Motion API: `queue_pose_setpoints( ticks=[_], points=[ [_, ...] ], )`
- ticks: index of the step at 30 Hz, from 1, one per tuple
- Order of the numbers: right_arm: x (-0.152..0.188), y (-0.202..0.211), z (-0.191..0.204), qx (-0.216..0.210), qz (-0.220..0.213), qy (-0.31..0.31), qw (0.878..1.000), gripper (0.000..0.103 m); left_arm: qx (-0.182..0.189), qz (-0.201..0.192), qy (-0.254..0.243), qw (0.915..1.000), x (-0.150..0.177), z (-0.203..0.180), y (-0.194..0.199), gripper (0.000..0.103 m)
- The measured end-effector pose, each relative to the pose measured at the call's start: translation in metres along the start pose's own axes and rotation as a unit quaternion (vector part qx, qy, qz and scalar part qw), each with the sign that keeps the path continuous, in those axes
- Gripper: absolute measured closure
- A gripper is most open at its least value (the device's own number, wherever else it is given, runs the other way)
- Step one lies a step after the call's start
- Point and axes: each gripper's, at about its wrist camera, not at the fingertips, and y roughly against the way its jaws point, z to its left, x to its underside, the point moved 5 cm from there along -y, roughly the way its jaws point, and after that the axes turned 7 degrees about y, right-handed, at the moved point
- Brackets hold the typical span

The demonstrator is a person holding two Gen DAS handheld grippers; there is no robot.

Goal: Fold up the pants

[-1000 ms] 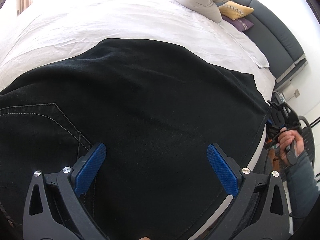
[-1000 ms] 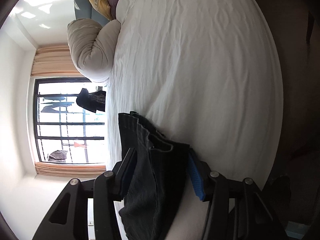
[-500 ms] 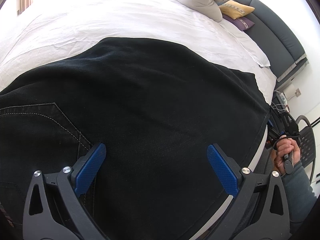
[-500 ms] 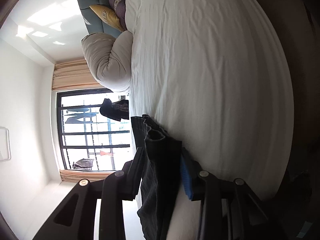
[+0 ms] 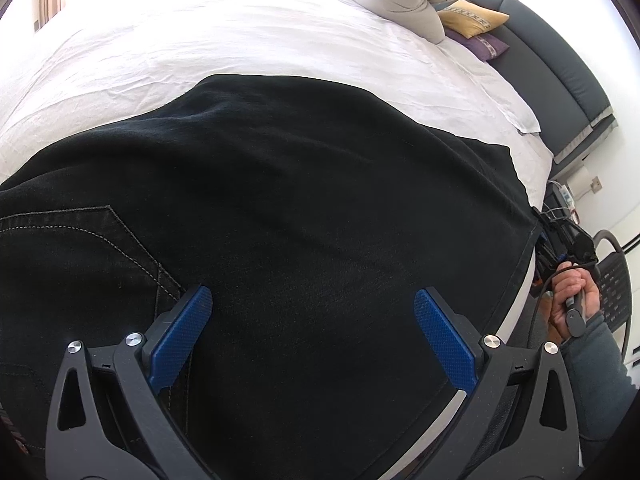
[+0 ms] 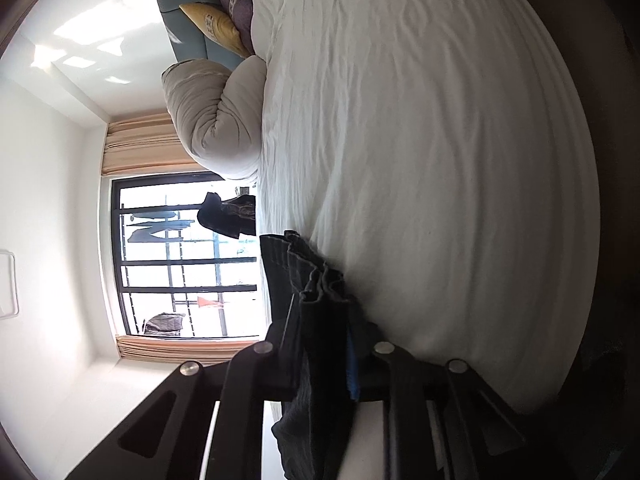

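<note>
**Right gripper closing on pants hem; left gripper wide over the fabric**

The black pants [image 5: 280, 208] lie spread across the white bed sheet [image 5: 200, 40], filling the centre and lower part of the left wrist view. A stitched pocket seam shows at the left of that frame.

The left gripper [image 5: 312, 332] hangs over the pants with its jaws far apart. Its blue pads [image 5: 180, 336] sit at lower left and lower right of the frame, and nothing is pinched between them.

In the right wrist view, the right gripper [image 6: 324, 344] sits at lower centre. Its jaws are closing, with a bunched edge of the pants [image 6: 316, 300] between them and fabric hanging below. Whether the pads press the cloth yet cannot be told for certain.

The person's right hand [image 5: 572, 296] appears at the right edge of the left wrist view. A rolled beige duvet [image 6: 212, 120] lies at the upper left, beside a yellow cushion [image 6: 216, 28].
</note>
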Motion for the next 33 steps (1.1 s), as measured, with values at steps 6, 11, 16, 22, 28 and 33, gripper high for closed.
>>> queue_pose_setpoints(
  ticks=[6,11,16,22,28,33],
  points=[
    [0.003,0.002,0.014,0.032,-0.011,0.028,0.999,0.089,0.005,-0.001,0.014,0.9999,-0.003,0.003,0.001,0.0],
    [0.006,-0.004,0.048,0.057,-0.009,0.094,0.994,0.089,0.005,0.005,0.024,0.9997,-0.007,0.003,0.001,0.0],
    [0.018,-0.01,0.074,0.095,-0.002,0.161,0.982,0.09,0.014,0.007,0.032,0.9994,-0.01,0.004,0.002,0.0],
    [0.146,-0.054,0.173,0.118,0.128,0.46,0.87,0.09,0.045,0.007,0.076,0.9961,-0.018,0.012,0.007,0.0],
    [0.297,-0.099,0.155,0.127,0.279,0.604,0.736,0.09,0.098,0.012,0.145,0.9845,-0.029,0.028,0.014,0.0],
    [0.304,-0.093,0.164,0.114,0.263,0.599,0.748,0.09,0.165,0.037,0.201,0.965,-0.04,0.026,0.007,0.0]
  ],
)
